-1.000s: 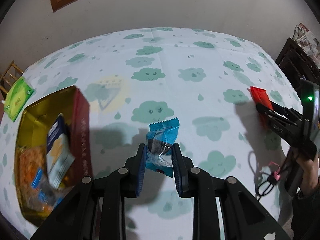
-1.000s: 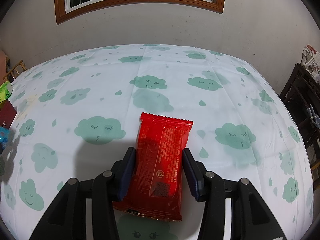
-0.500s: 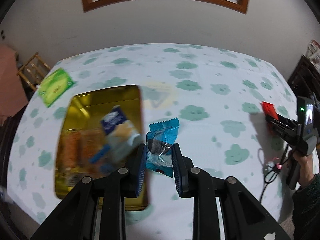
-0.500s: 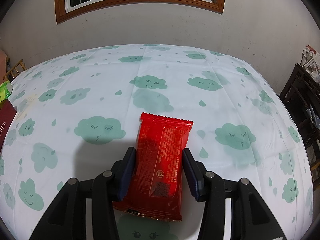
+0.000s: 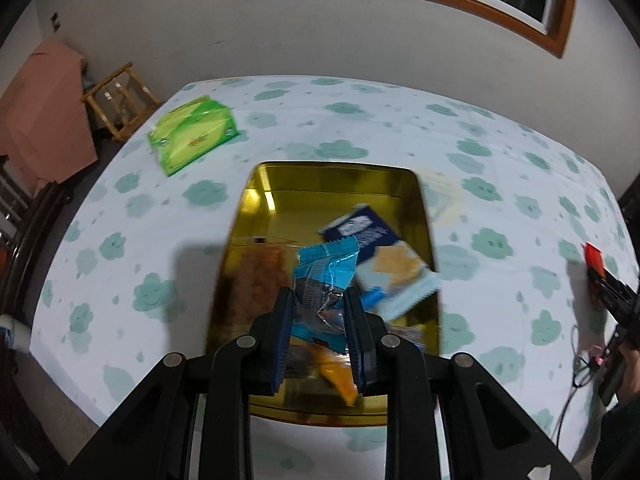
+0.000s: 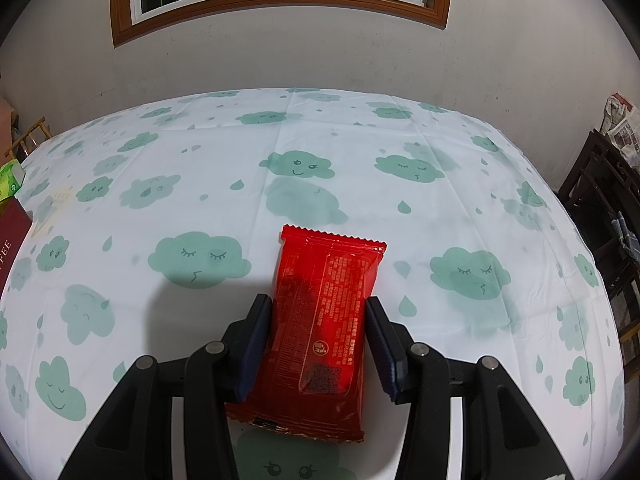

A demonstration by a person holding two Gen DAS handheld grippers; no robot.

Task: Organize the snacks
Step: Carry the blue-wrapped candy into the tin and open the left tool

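Left hand-held gripper (image 5: 318, 314) pinching blue packet (image 5: 325, 280) above gold tin (image 5: 240, 240) on cloud-print tablecloth (image 5: 140, 208).

The right gripper (image 6: 318, 340) has its two fingers either side of a red snack packet (image 6: 324, 320) lying flat on the cloud-print worktop (image 6: 280, 160), the left finger touching its edge. Far left of the packet sit a green pack (image 6: 10, 180) and a dark red box (image 6: 12, 236).

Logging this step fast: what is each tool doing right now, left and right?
Left tool: shut on the blue snack packet, held above the gold tin.
Right tool: closed on the red snack packet on the tablecloth.
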